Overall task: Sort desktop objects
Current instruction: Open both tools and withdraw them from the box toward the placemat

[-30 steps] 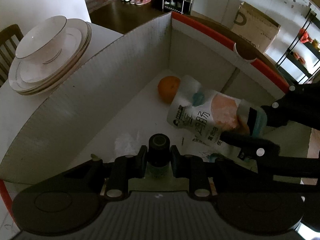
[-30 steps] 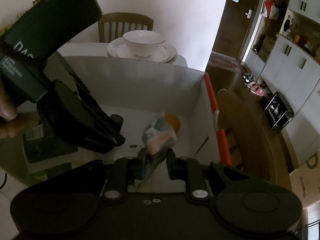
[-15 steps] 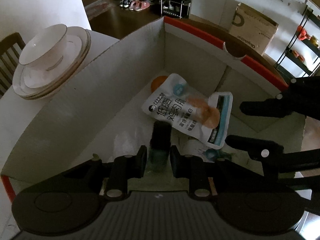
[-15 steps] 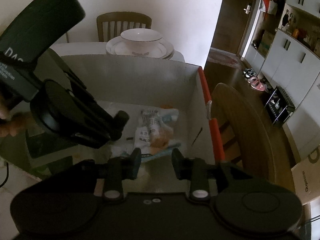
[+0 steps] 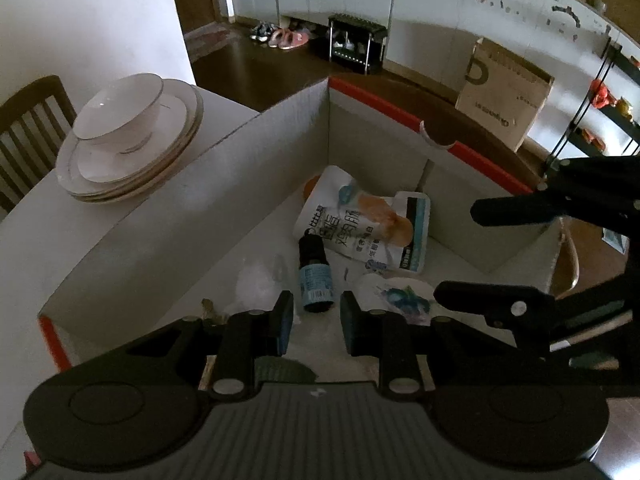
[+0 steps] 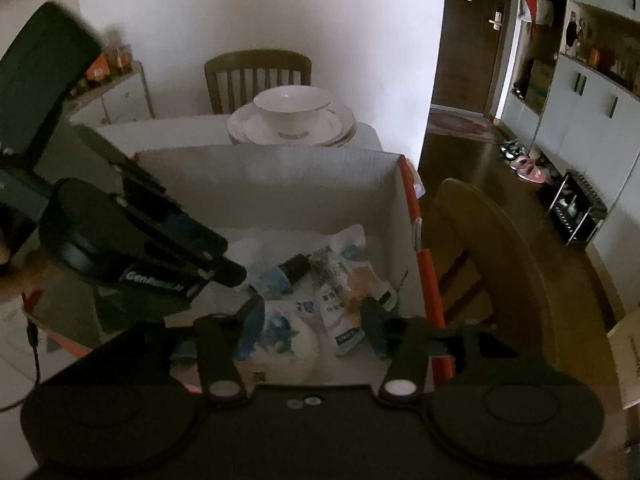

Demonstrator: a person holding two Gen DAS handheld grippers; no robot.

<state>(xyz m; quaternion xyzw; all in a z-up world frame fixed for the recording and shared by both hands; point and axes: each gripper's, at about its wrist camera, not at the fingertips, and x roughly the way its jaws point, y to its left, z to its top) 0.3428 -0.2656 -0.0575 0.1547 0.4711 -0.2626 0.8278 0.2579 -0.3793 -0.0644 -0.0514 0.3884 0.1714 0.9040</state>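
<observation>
An open cardboard box (image 5: 240,168) with red-edged flaps holds the sorted things. On its floor a small dark bottle with a blue label (image 5: 315,276) lies on its side, just beyond my left gripper (image 5: 316,326). That gripper's jaws are close together with nothing between them. A white snack pouch (image 5: 360,228) rests flat against an orange (image 5: 311,186), which it half hides. My right gripper (image 6: 311,308) hovers above the pouch (image 6: 344,280). Its jaws are opening and its pads touch nothing. A white packet with blue print (image 6: 288,344) lies under it.
A bowl on stacked plates (image 5: 128,140) stands on the white table behind the box, with a wooden chair (image 6: 256,76) beyond. A curved wooden chair back (image 6: 500,260) is right of the box. A brown carton (image 5: 504,92) stands on the floor.
The right gripper's jaws spread and the pouch dropped flat onto the box floor. The bottle tipped out of the left jaws and now lies on the floor. Both grippers rose.
</observation>
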